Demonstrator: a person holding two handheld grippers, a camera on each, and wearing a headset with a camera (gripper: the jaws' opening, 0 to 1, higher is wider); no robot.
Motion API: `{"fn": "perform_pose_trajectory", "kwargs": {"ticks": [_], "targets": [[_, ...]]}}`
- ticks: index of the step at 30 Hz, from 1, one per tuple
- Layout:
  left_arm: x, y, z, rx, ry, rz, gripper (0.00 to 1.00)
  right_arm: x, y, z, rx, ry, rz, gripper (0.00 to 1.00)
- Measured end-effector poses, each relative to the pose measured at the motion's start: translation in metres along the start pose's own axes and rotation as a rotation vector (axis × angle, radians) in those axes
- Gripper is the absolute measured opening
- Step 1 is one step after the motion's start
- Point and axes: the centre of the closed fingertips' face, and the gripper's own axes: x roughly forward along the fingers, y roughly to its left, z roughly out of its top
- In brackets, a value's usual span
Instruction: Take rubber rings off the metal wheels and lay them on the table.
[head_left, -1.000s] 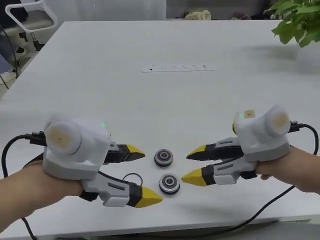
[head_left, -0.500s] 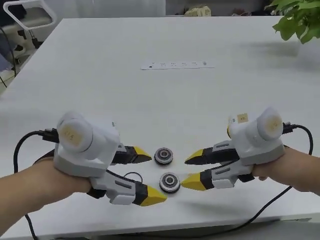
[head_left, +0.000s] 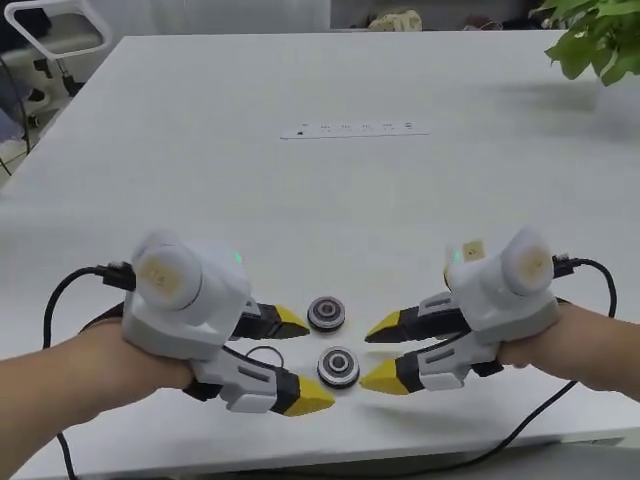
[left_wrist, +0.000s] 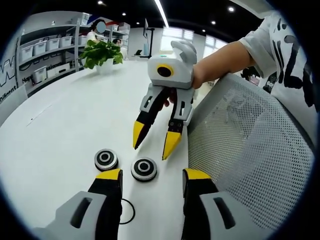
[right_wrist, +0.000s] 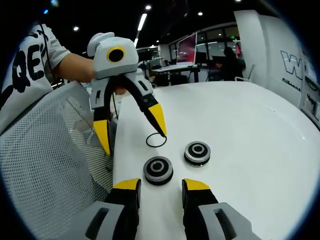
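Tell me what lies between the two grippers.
The head view shows a far metal wheel and a near metal wheel between the left gripper and the right gripper.

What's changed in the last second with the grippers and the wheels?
The left gripper and right gripper edged in toward the nearer wheel, jaws open, gripping nothing. That wheel, the farther wheel and the loose rubber ring stayed put.

Two metal wheels (head_left: 327, 313) (head_left: 339, 366) counted on one table (head_left: 200, 150), one loose rubber ring (right_wrist: 147, 141), two grippers, left gripper (head_left: 318, 360) and right gripper (head_left: 365, 358), one power strip (head_left: 347, 129), one leafy plant (head_left: 590, 45).
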Motion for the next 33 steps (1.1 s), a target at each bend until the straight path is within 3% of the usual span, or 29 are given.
{"fn": "perform_pose_trajectory", "kwargs": {"ticks": [33], "targets": [[0.027, 0.0, -0.005, 0.015, 0.053, -0.037, 0.3, 0.002, 0.003, -0.003, -0.007, 0.005, 0.005, 0.3]]}}
